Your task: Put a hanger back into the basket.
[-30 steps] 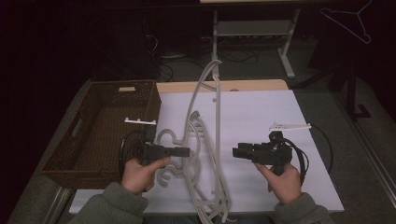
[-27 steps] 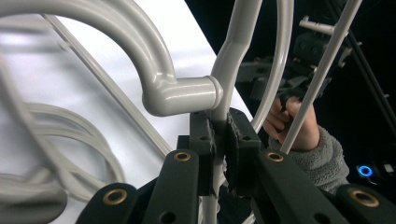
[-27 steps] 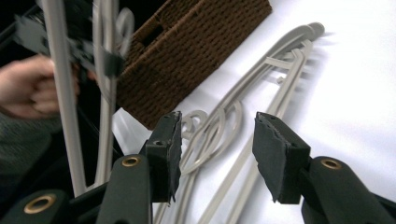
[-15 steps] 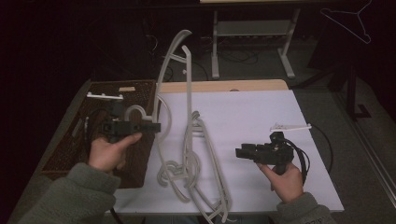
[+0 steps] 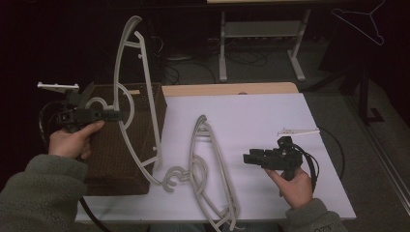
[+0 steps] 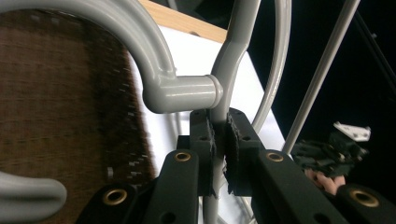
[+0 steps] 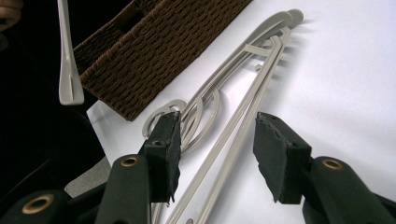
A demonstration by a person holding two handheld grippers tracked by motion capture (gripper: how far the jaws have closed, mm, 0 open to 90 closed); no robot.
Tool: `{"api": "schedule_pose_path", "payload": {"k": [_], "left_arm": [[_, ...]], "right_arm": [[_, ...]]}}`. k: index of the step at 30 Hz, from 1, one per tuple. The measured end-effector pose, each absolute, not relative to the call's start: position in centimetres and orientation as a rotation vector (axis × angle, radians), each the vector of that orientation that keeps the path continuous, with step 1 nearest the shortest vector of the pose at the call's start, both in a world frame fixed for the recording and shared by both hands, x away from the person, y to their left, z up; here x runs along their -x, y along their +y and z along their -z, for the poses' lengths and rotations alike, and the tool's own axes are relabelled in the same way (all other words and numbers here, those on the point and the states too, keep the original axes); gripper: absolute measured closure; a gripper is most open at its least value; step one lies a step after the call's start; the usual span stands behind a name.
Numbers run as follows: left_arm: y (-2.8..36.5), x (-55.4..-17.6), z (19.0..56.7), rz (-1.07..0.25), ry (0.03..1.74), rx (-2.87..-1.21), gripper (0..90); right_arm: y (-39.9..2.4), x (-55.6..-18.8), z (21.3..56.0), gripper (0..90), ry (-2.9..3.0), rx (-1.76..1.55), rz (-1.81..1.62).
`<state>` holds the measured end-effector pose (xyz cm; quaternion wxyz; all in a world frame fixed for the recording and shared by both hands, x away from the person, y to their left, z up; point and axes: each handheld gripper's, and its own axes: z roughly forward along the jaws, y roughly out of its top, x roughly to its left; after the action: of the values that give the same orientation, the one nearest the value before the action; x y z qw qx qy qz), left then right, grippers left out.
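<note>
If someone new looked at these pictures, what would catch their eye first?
Most striking is the grey hanger held upright above the wicker basket at the left, clamped in the left gripper. Next come the hangers piled on the white table, with the right gripper open beside them.

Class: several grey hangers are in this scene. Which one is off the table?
The grey hanger clamped in the left tongs, raised upright over the wicker basket. The other hangers lie flat on the white tabletop.

Grey hangers (image 5: 205, 159), brown woven basket (image 5: 121, 154), white table (image 5: 251, 121)
</note>
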<state>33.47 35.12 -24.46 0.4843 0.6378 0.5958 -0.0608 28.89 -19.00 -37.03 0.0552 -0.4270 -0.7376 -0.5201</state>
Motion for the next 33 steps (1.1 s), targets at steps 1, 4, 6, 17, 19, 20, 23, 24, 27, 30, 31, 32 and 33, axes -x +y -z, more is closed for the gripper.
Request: {"api": "schedule_pose_path", "payload": {"k": [1,4,6,17,19,20,23,24,27,30,31,32,33], "left_arm": [[35.6,-33.6,24.4,0.142,1.459,-1.545,82.7],[37.0,-33.8,24.2,0.120,1.492,-1.528,82.7],[37.9,-33.9,24.2,0.112,1.511,-1.508,82.7],[42.6,-34.6,24.2,0.061,1.635,-1.448,82.6],[43.1,-34.7,24.7,0.063,1.663,-1.450,82.7],[43.4,-34.8,25.0,0.059,1.675,-1.453,82.6],[43.8,-35.0,25.9,0.048,1.717,-1.462,82.6],[43.9,-35.1,26.3,0.046,1.724,-1.472,82.7],[44.0,-35.4,27.2,0.044,1.758,-1.480,82.6],[44.4,-35.6,28.1,0.055,1.786,-1.479,82.6],[44.5,-35.6,28.4,0.054,1.793,-1.481,82.6],[44.6,-35.7,28.7,0.052,1.806,-1.481,82.6],[44.7,-35.7,29.1,0.054,1.814,-1.489,82.6]], "right_arm": [[-19.0,-28.9,37.1,50.2,-2.243,1.297,1.580],[-19.1,-28.9,37.1,50.1,-2.241,1.299,1.578],[-19.1,-28.9,37.2,50.2,-2.245,1.298,1.578],[-19.0,-29.0,37.3,50.1,-2.255,1.302,1.563],[-18.9,-29.0,37.3,50.1,-2.258,1.302,1.562],[-18.9,-29.0,37.3,50.1,-2.256,1.303,1.561],[-18.9,-29.0,37.3,50.1,-2.256,1.303,1.563],[-19.0,-29.0,37.3,50.2,-2.259,1.302,1.563],[-19.0,-29.0,37.4,50.2,-2.262,1.300,1.567],[-18.9,-29.0,37.3,50.2,-2.257,1.306,1.556],[-18.9,-29.0,37.3,50.2,-2.259,1.304,1.556],[-18.9,-29.0,37.3,50.2,-2.259,1.304,1.555],[-18.9,-29.0,37.3,50.2,-2.259,1.305,1.556]]}}
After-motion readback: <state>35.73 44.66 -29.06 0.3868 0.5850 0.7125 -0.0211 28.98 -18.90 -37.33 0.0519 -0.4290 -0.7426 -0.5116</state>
